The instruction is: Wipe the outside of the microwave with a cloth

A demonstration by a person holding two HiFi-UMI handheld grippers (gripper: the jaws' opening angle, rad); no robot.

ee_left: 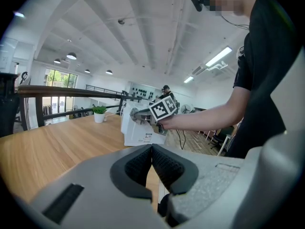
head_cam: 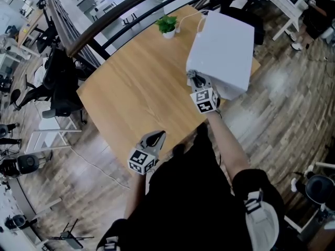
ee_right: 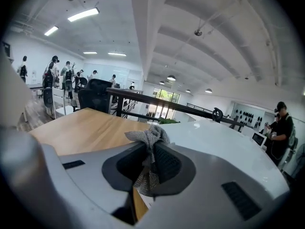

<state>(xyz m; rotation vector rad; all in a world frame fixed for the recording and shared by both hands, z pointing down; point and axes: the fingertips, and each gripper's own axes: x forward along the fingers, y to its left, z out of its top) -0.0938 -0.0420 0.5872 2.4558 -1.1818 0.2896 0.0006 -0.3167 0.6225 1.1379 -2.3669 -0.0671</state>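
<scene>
A white microwave [head_cam: 222, 48] stands on the right part of the wooden table [head_cam: 136, 98]. My right gripper [head_cam: 196, 80] is at its near left corner, shut on a small grey cloth [ee_right: 148, 140] that pokes out between the jaws. In the right gripper view the white microwave [ee_right: 224, 147] top spreads just beyond the cloth. My left gripper [head_cam: 156, 139] is shut with nothing in it, held low at the table's near edge. From the left gripper view I see the microwave [ee_left: 138, 130] with the right gripper [ee_left: 136, 112] at its side.
A small potted plant [head_cam: 167, 25] sits at the table's far edge beside a dark railing [head_cam: 120, 9]. A white cable [head_cam: 191, 14] runs from the microwave's back. Black office chairs [head_cam: 57, 82] stand left of the table. Wooden floor surrounds it.
</scene>
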